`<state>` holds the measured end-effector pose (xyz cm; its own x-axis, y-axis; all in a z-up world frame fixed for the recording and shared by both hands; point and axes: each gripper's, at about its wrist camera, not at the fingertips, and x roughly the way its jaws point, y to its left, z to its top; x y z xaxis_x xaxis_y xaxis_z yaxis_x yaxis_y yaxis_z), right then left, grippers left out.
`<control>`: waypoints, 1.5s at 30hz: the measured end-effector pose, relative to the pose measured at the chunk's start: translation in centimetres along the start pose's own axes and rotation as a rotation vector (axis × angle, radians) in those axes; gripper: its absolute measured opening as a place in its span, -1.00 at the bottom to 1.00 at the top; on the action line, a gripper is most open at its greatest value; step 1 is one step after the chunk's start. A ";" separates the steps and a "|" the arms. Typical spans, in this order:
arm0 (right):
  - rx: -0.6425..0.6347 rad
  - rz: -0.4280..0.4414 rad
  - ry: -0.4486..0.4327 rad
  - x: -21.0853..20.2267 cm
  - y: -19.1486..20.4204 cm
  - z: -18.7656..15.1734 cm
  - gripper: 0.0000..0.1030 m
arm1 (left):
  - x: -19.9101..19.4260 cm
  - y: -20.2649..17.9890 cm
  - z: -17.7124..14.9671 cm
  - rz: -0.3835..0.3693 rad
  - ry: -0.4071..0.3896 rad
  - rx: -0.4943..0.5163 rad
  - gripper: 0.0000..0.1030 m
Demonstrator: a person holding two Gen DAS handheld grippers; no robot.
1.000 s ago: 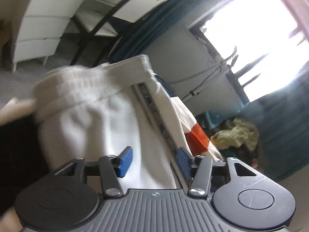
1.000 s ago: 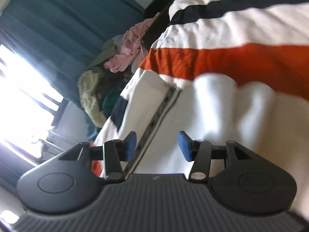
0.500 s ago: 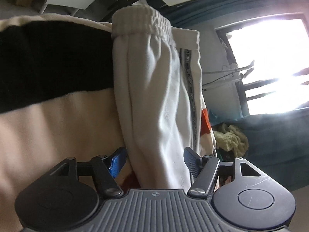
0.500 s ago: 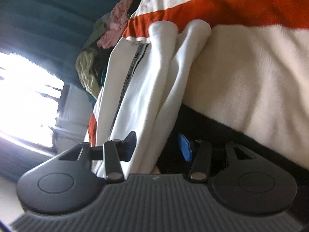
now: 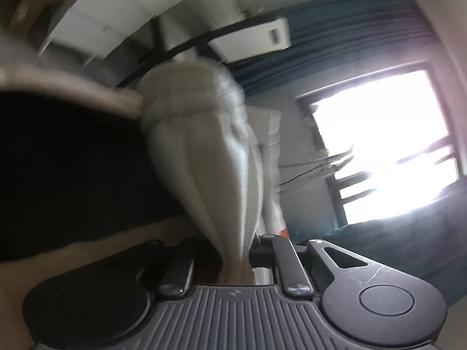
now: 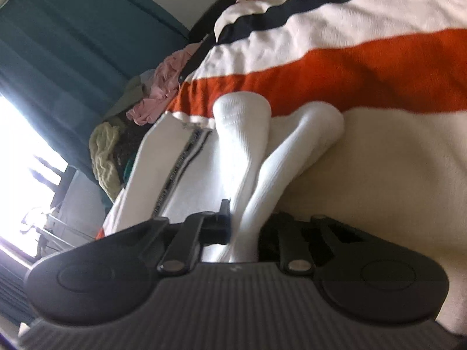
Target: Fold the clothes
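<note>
Both the left tongs (image 5: 238, 258) and the right tongs (image 6: 243, 230) are pinching the white trousers (image 6: 248, 151) on the striped blanket (image 6: 364, 67); next, I judge, carrying both ends evenly.

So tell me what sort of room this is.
Most likely a bedroom: a striped blanket covers what looks like a bed, loose clothes are heaped by teal curtains, and white drawers stand near the window.
</note>
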<state>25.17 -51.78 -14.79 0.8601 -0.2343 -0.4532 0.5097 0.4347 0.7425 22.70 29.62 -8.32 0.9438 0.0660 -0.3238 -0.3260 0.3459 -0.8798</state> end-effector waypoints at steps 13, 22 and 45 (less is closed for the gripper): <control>0.024 -0.017 0.071 -10.3 -1.7 3.2 -0.77 | -13.4 1.1 2.5 0.025 -0.022 0.053 -0.78; 0.232 -0.272 0.206 -16.6 -7.6 1.9 -0.60 | -21.9 3.9 3.1 0.147 0.064 0.049 -0.72; 0.262 -0.173 0.063 -23.1 -6.7 3.2 0.54 | -28.0 -7.1 -9.8 0.083 0.147 0.742 0.74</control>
<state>1.96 -52.10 -7.72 0.7612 -0.2275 -0.6073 0.6438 0.1526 0.7498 -1.89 16.10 3.60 0.8839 0.0113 -0.4675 -0.2246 0.8871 -0.4032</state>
